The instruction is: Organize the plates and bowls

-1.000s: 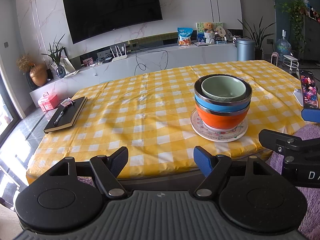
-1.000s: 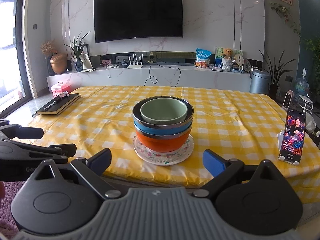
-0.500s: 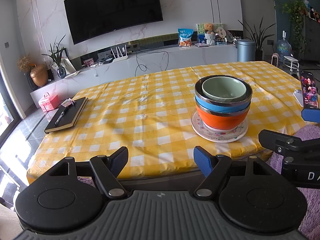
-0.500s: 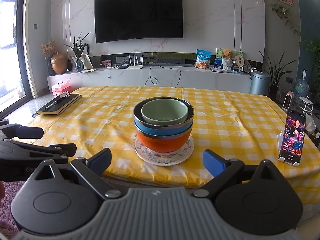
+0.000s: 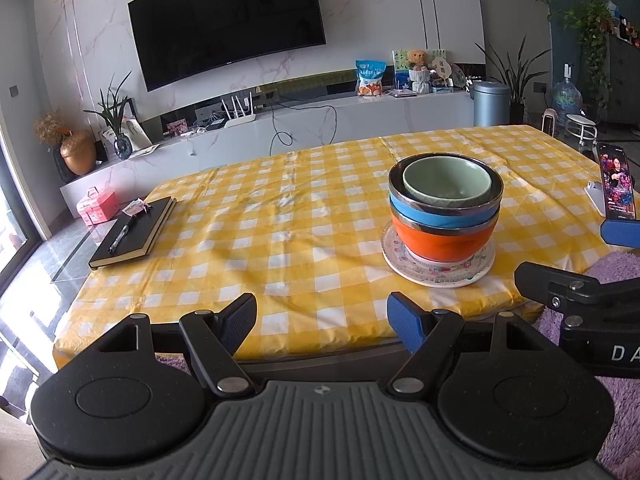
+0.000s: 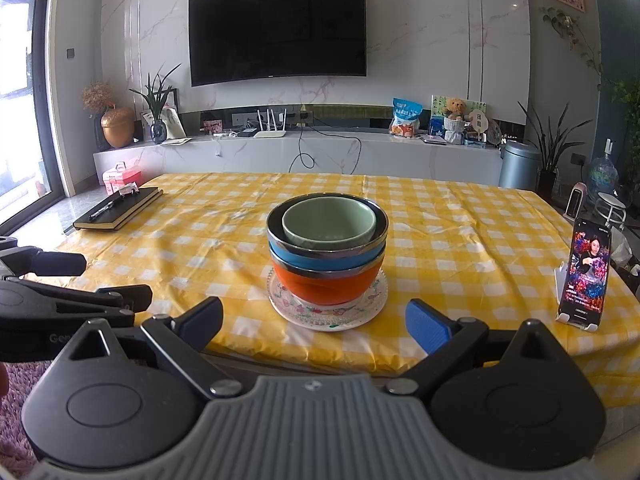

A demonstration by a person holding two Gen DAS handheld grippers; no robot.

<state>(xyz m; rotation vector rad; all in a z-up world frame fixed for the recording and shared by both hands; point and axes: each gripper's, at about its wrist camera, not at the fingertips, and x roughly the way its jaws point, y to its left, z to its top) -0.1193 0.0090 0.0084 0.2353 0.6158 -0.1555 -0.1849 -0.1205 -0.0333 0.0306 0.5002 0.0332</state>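
Observation:
A stack stands near the front edge of the yellow checked table (image 5: 280,232) (image 6: 460,248): a flowered plate (image 5: 438,274) (image 6: 328,314) at the bottom, an orange bowl (image 5: 440,240) (image 6: 324,284) on it, a blue bowl (image 5: 420,214) (image 6: 312,258) in that, and a green bowl (image 5: 446,180) (image 6: 329,220) on top. My left gripper (image 5: 322,316) hangs open before the table edge, left of the stack, nothing between its fingers. My right gripper (image 6: 314,322) is open too, just in front of the plate and clear of it.
A black notebook (image 5: 134,232) (image 6: 118,208) with a pen lies at the table's left edge. A phone on a stand (image 5: 616,184) (image 6: 584,272) sits at the right edge. Behind the table are a TV wall and a low cabinet. A purple rug (image 5: 616,268) lies below.

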